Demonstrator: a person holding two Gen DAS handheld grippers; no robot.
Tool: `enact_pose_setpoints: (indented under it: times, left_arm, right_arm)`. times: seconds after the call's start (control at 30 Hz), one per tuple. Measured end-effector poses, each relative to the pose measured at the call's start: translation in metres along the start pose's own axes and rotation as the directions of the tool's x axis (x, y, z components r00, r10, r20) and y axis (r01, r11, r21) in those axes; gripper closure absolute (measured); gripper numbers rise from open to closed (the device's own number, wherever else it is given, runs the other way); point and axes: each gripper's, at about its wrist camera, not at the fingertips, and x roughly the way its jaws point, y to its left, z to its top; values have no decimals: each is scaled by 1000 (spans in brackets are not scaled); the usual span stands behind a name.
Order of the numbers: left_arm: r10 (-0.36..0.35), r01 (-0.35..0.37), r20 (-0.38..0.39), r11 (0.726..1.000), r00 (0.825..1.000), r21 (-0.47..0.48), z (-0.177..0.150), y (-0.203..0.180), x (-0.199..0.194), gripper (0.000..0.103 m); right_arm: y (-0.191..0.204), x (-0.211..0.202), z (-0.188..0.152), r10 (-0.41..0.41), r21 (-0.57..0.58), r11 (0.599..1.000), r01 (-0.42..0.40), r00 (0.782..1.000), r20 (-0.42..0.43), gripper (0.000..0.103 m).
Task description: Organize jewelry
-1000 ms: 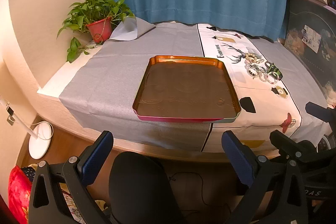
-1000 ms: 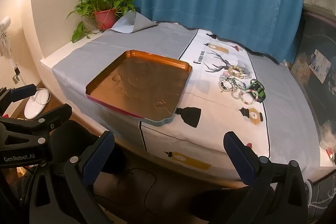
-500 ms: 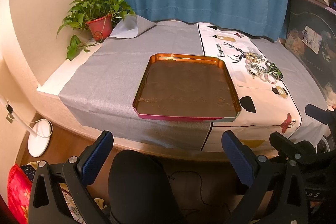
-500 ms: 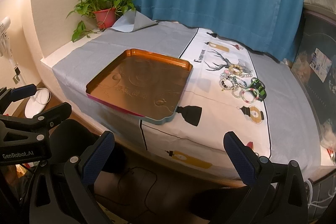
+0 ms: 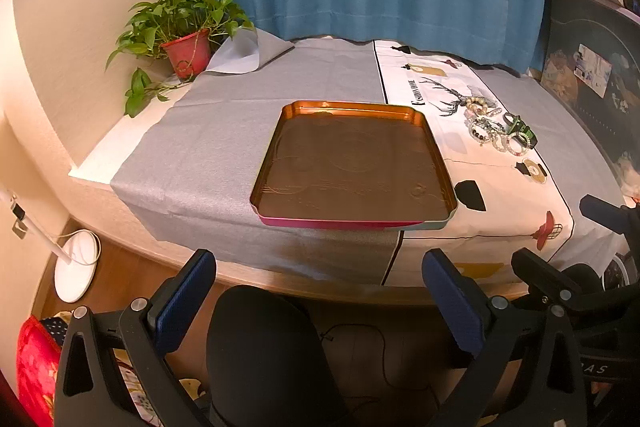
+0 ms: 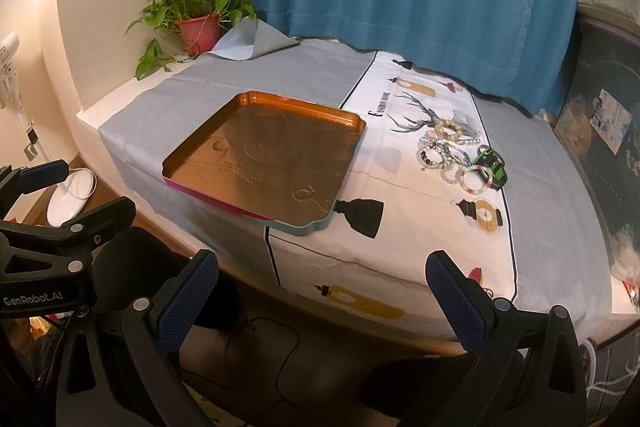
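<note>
**Pile of beaded bracelets next to an empty tin tray: thoughts on grabbing them**

Nothing's been touched yet as far as I can judge. The left gripper (image 5: 318, 301) and right gripper (image 6: 320, 307) both hang off the near edge of the table, jaws spread wide, nothing between the blue pads.

Landmark is the tray (image 6: 224, 115): a shallow rectangular tin with a coppery inside, embossed pattern on the floor, pink and pale blue outer rim, rounded corners. It has nothing in it. Its near edge looks like it pokes a bit past the table edge, so I'd avoid bumping it.

The jewelry (image 6: 460, 157) sits to the right of the tray, well apart from it, on the white printed strip of the tablecloth (image 6: 400, 187), right beside the deer drawing. It's a loose clump:
- a chunky cream bead bracelet (image 6: 448, 129) at the far end
- several thinner strands with mixed pale and dark beads, overlapping
- a multicolour small-bead loop (image 6: 476, 181) nearest us
- something green and black (image 6: 491, 165) on the side away from the tray; can't tell what it is

My guess on handling: all very light, floppy, and round beads will be slippery against the pads. Strands look tangled, so lifting one may drag its neighbours. I'd pinch across a single loop's bead line at the outer edge of the clump, starting with the multicolour one, which seems freest. The cloth is soft and could bunch if the fingers dig in.
</note>
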Motion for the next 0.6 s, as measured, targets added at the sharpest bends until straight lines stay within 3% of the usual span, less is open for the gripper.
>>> enact_pose_setpoints:
  times: [0.6]
  left_arm:
    - [2,-2,-4,1000,1000,-1,-3,-1,2,0]
  right_arm:
    - [-1,0,0,0,1,1000,0,1000,-3,0]
